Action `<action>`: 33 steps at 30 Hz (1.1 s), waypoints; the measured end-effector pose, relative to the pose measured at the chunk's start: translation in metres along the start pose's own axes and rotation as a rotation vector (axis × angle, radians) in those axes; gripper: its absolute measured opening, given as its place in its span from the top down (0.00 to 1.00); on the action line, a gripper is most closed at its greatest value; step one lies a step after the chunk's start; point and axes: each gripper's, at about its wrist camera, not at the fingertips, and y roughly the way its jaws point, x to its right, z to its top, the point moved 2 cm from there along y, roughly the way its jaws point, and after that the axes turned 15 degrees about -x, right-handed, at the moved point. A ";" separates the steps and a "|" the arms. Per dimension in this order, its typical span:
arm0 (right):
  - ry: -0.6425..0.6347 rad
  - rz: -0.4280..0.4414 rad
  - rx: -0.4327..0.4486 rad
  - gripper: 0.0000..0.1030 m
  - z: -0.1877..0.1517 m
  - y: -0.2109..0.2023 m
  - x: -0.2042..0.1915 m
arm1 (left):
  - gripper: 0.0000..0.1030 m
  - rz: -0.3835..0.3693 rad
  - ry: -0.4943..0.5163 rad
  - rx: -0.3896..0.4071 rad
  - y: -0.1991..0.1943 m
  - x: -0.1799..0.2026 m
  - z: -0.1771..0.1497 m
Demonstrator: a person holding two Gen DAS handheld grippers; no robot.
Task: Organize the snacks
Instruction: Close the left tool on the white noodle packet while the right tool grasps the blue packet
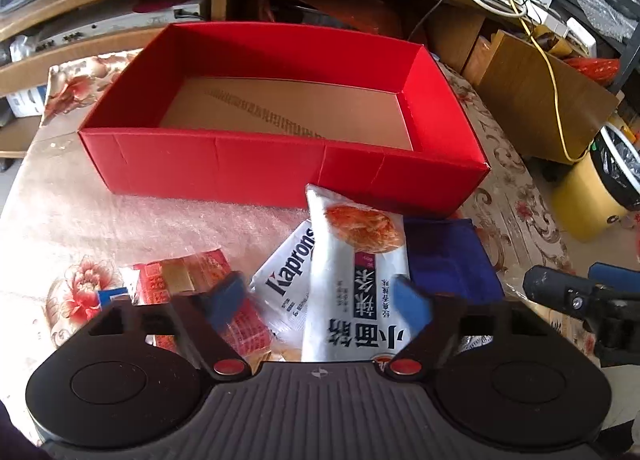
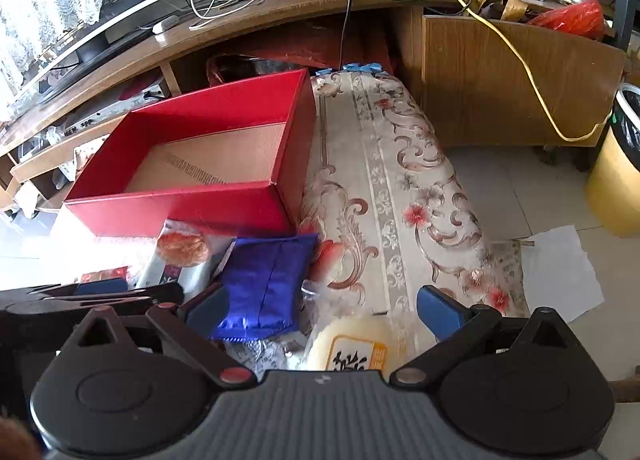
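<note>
An empty red box [image 1: 240, 156] with a bare cardboard floor stands on the floral table, also seen in the right wrist view [image 2: 180, 212]. In front of it lie a silver snack pack [image 1: 352, 260], a white Kaprons pack [image 1: 288, 280], a red pack [image 1: 180, 272] and a blue pack [image 1: 444, 256]. My left gripper [image 1: 318, 300] is open above the pile. The silver pack lies between its fingers, clear of the left pad. My right gripper [image 2: 324, 312] is open over the blue pack [image 2: 264, 284] and a pale yellow-labelled pack [image 2: 352, 344].
A wooden TV cabinet [image 2: 500, 80] with loose cables runs behind the table. A yellow bin [image 2: 612, 180] and a white sheet of paper [image 2: 560, 272] are on the floor to the right. The flowered tablecloth [image 2: 400, 180] ends at the table's right edge.
</note>
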 end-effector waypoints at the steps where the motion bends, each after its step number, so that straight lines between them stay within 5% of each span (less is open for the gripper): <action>1: 0.004 0.005 0.001 0.04 0.001 0.000 0.000 | 0.10 0.004 0.007 0.001 0.001 0.003 0.001; 6: 0.008 0.014 0.001 0.04 0.001 -0.001 0.003 | 0.12 0.057 0.050 -0.025 0.016 0.016 0.006; 11: 0.007 0.013 -0.006 0.04 0.001 0.000 0.004 | 0.34 0.085 0.070 -0.039 0.016 0.005 0.001; 16: -0.015 0.003 -0.023 0.04 0.003 0.005 -0.004 | 0.45 0.018 0.042 -0.069 0.004 -0.013 -0.008; 25: -0.066 0.008 -0.133 0.04 0.031 0.044 -0.035 | 0.49 -0.055 0.039 -0.063 -0.010 -0.026 -0.025; 33: -0.158 -0.109 -0.219 0.04 0.033 0.086 -0.057 | 0.45 -0.103 0.020 -0.089 0.002 -0.032 -0.023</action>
